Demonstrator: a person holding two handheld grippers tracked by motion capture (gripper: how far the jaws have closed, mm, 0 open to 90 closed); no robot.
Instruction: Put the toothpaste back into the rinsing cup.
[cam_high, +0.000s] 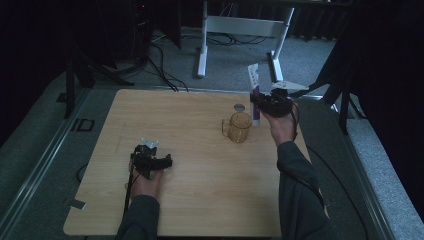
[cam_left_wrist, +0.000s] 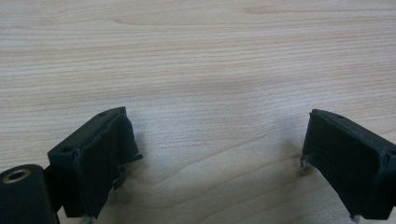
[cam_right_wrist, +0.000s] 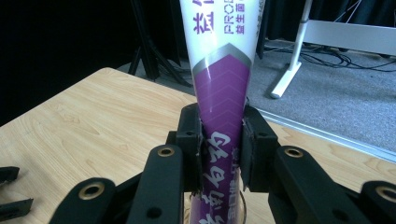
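The right claw (cam_right_wrist: 220, 144) clamps a purple-and-white toothpaste tube (cam_right_wrist: 219, 70) upright between its jaws, just beside the amber mug (cam_high: 239, 127) on the counter (cam_high: 200, 200) — "PRO" is legible among Chinese characters. The left claw (cam_left_wrist: 212, 158) gapes open, holding nothing.

Amber mug (cam_high: 239, 127) on wooden table (cam_high: 200, 200), small round lid (cam_high: 239, 107) behind it

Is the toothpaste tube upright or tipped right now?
Upright. The toothpaste tube stands vertically, clamped between the jaws of the right hand-held gripper, beside the amber cup.
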